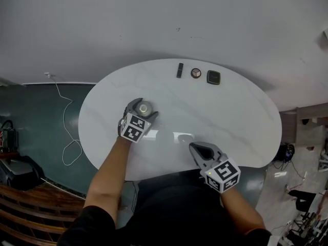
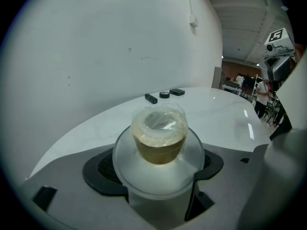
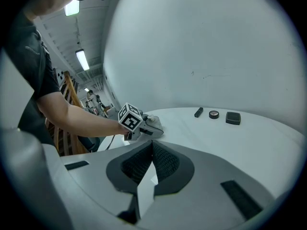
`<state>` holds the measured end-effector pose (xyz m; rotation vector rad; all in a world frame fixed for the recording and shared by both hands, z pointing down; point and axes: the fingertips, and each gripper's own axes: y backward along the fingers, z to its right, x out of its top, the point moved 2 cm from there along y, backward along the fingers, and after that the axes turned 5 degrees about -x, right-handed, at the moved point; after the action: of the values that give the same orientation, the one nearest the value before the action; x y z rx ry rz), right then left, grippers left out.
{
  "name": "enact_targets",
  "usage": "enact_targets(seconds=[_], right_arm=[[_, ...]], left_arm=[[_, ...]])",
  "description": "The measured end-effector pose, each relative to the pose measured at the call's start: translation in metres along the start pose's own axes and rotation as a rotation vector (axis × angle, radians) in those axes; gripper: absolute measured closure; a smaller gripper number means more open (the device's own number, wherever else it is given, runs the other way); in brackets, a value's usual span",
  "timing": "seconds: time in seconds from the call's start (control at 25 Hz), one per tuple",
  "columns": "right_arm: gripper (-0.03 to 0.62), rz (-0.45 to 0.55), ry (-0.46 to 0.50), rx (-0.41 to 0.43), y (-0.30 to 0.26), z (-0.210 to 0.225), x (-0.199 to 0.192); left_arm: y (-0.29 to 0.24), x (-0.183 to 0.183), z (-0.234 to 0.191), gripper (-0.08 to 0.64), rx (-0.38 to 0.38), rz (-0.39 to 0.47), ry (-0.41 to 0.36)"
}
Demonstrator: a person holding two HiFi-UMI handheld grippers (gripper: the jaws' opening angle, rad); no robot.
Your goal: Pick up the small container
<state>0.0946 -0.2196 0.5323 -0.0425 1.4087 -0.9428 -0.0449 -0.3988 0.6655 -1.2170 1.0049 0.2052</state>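
Between the wide-spread jaws of the left gripper [image 1: 143,110], clear of both its walls: the small container [image 2: 159,137], a clear-lidded cup of tan filling, upright on the white oval table [image 1: 230,117], dead centre and straight ahead. Probably calls only for closing squarely, then lifting. Well apart at the near edge, the right gripper [image 1: 196,148], jaws together on nothing, the farther of the two.

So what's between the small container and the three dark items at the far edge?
Only bare tabletop, small container to dark items; the head view shows it.
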Motion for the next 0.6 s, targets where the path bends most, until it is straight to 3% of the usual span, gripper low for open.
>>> enact_targets(seconds=[0.6], right_arm=[[0.597, -0.016, -0.038, -0.018, 0.002, 0.015, -0.007]], left_arm=[[-0.009, 0.013, -0.005, 0.206, 0.038, 0.096, -0.022]])
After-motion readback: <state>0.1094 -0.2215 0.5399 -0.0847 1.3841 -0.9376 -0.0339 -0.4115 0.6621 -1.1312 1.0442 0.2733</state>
